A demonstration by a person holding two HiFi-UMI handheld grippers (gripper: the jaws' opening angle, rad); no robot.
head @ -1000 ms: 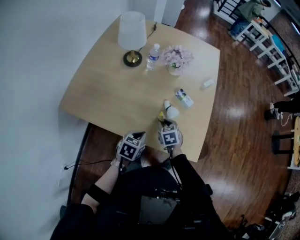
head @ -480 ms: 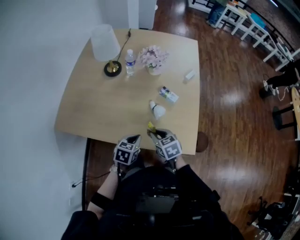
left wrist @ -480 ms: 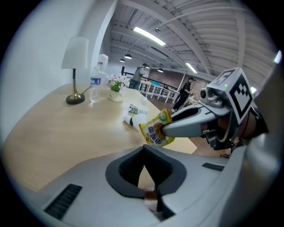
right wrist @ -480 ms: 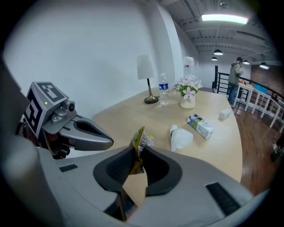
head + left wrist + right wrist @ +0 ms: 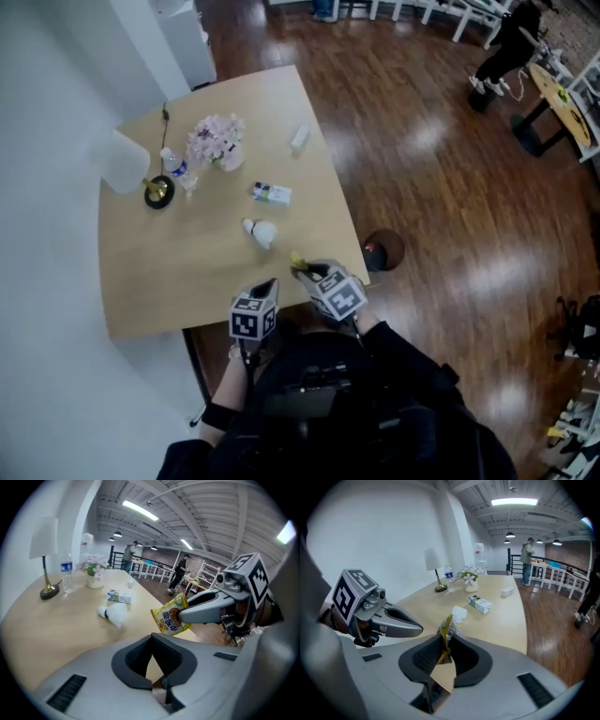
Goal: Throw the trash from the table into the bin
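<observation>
Shows a pale wood table [image 5: 169, 272] from overhead, with a person standing at its near edge and a gripper in each hand. Holds a yellow snack packet [image 5: 298, 261] in the right gripper [image 5: 305, 272], jaws pinched on the packet's lower edge, lifted clear of the tabletop above the near corner. Carries nothing in the left gripper [image 5: 266, 284], jaws together, just beside the right one.

Task progress, judged: early. One piece picked up, not yet binned. Left on the table, prob. trash: a crumpled white piece [image 5: 261, 232] near the middle, a small box [image 5: 271, 194] beyond it, and a small white item [image 5: 300, 138] by the far right edge. Prob. not trash: lamp [image 5: 127, 164], bottle [image 5: 174, 165] and flowers [image 5: 217, 141], grouped at the far left. Looks like three more pick-ups after this drop.

View differences:
- Head view only: a round dark object [image 5: 382, 249] on the wood floor just beside the table's right edge — likely the bin, though hard to confirm from above. Contents too small to tell.
- Left gripper view only: the packet's printed front, poking out from the right gripper's closed tips.
- Right gripper view only: the packet edge-on between the pads, plus the left gripper side-on, empty.
- Both gripper views: people far back in the room — no bin in sight.
</observation>
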